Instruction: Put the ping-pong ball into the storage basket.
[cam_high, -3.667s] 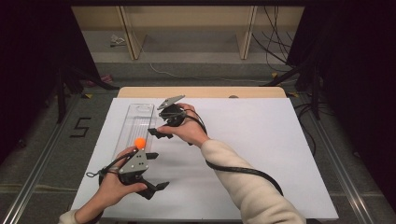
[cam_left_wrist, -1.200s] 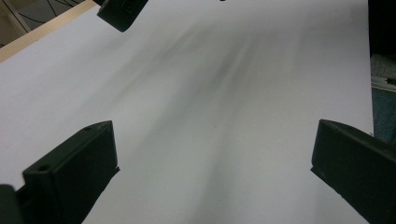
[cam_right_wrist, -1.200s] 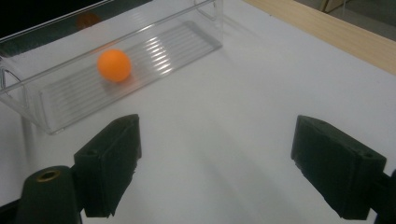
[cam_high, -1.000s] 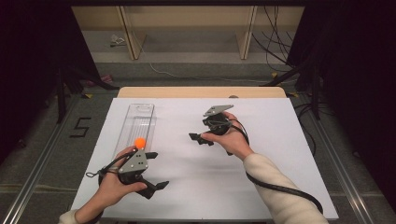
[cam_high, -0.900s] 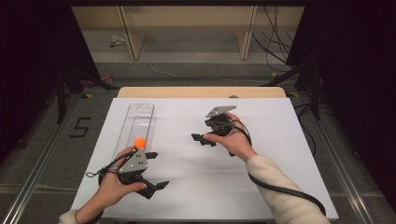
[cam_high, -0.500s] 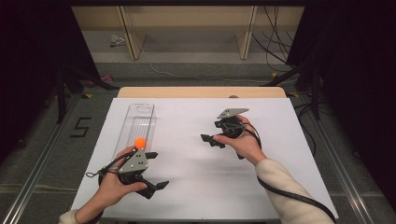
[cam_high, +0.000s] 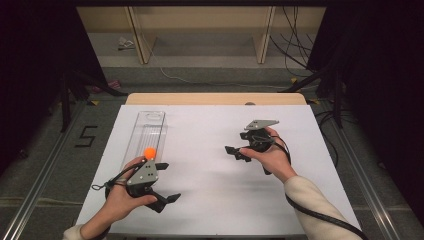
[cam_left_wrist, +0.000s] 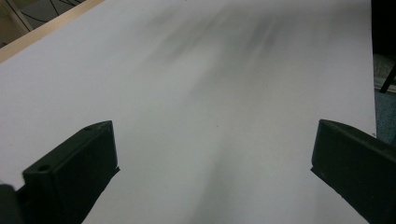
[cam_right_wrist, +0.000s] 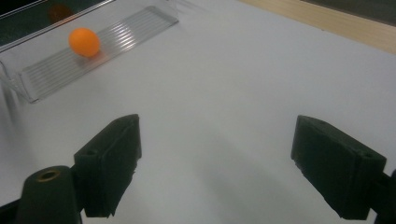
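Observation:
An orange ball (cam_high: 149, 152) lies in a long clear ribbed tray (cam_high: 148, 131) on the left side of the white table (cam_high: 200, 135). My left gripper (cam_high: 169, 182) rests at the near end of the tray, just right of the ball, open and empty. The left gripper view shows my left gripper (cam_left_wrist: 212, 135) with jaws wide apart over bare white surface. My right gripper (cam_high: 236, 154) is held right of centre, pointing left, open and empty. In the right gripper view, my right gripper (cam_right_wrist: 217, 126) faces the ball (cam_right_wrist: 84, 42) and tray (cam_right_wrist: 126, 28) well ahead.
A wooden strip (cam_high: 215, 98) runs along the table's far edge. Beyond it are a shelf frame and cables on the floor. Dark stands flank the table on both sides. A black cable (cam_high: 320, 215) trails from the right gripper along the sleeve.
My right gripper has drawn away from the tray, moving right and slightly nearer the person, staying open. The left gripper, the ball and the tray have not moved.

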